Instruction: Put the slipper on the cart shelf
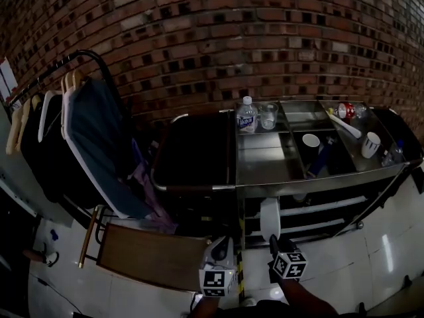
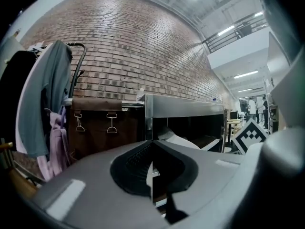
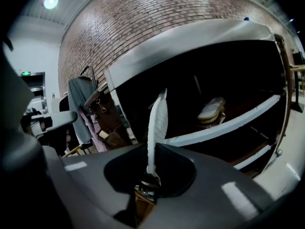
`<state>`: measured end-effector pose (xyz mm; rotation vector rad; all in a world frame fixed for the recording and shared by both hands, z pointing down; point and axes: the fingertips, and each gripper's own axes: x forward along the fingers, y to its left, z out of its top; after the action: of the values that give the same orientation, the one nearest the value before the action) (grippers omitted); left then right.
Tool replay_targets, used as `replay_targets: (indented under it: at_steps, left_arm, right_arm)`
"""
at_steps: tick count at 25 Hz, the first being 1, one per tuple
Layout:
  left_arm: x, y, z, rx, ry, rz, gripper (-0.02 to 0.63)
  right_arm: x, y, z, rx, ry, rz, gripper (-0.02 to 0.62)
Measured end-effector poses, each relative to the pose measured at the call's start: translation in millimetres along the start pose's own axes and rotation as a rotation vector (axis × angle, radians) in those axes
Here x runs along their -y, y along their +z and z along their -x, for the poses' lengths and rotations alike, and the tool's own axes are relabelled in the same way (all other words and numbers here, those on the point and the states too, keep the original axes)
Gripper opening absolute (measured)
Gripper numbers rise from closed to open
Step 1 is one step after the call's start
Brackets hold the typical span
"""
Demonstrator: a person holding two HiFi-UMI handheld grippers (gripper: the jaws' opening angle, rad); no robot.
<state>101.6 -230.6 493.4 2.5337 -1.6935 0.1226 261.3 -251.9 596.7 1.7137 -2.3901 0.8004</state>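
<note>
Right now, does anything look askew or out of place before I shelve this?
Nothing looks spilled or damaged. Only the slipper stands out: the right claw pinches it by one end, so it stands on edge, not flat, facing the cart shelf.

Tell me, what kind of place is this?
Probably a hotel-style service or housekeeping area, though it may be staged. A steel cart holds a water bottle and cups, clothes hang on a rack, and a brick wall stands behind.

White slipper [image 3: 157, 123]; red-brown brick wall [image 1: 199, 32]; silver cart [image 1: 262, 167]; dark blue garment [image 1: 99, 144].
</note>
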Motion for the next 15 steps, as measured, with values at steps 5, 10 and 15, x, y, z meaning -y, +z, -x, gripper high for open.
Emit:
replay_targets:
  at_steps: [5,10,15]
  left_arm:
    - [-5,-1,-9,-0.005,0.011,0.025,0.017]
    - [-11,3,-19,-0.007,0.019,0.047,0.017]
    - [-19,12,-21,0.010,0.040,0.041,0.015]
  right_arm:
    - [1,33,-35,0.013,0.017,-0.008,0.040]
    - [6,37,-61,-0.011,-0.004,0.007,0.040]
    - [18,36,-80,-0.019,-0.040,-0.023,0.040]
